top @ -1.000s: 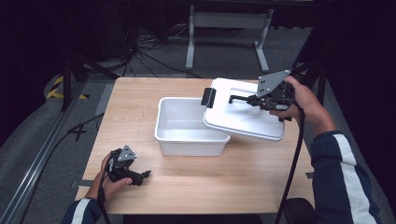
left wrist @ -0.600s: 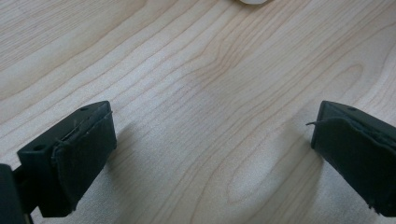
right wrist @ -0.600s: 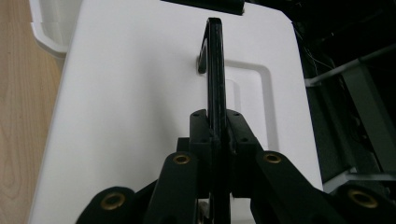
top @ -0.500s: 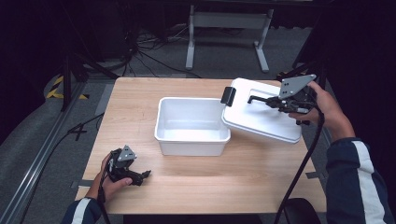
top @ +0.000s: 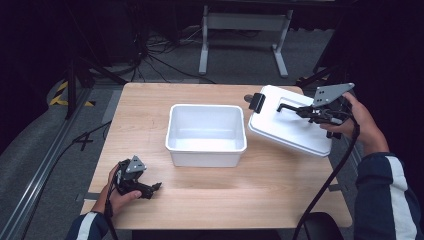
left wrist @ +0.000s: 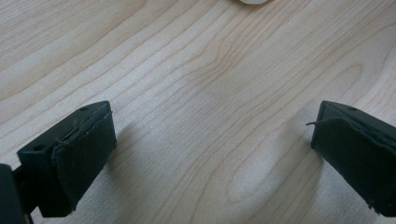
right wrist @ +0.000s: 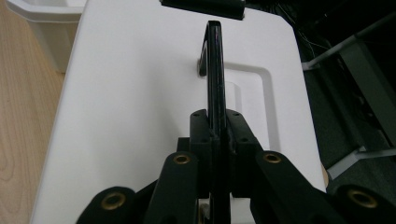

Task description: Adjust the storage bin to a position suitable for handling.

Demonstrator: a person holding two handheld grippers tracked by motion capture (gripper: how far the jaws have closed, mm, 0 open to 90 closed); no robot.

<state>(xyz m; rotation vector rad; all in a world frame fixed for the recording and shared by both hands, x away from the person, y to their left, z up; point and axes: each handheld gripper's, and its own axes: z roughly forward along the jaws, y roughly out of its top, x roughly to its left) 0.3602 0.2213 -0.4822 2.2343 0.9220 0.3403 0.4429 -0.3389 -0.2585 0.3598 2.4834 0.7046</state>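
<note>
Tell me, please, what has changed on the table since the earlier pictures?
The right gripper, shut on the lid's black handle, carried the white lid off the white bin toward the table's right edge. The bin and the open left gripper stayed where they were.

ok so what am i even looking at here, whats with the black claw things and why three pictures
No robot here: a person sits at a wooden table with a hand-held gripper in each hand. The high view looks down from above the person's side. The other two pictures come from small cameras riding on the grippers, looking along their black fingers.

On the table stands an open white bin, with nothing visible inside. The right gripper is shut on the thin black handle of the white lid, holding the lid tilted beside the bin over the table's right edge. A black latch sits at the lid's end.

The left gripper rests near the front left corner, its fingers wide apart with only bare wood between them.
</note>
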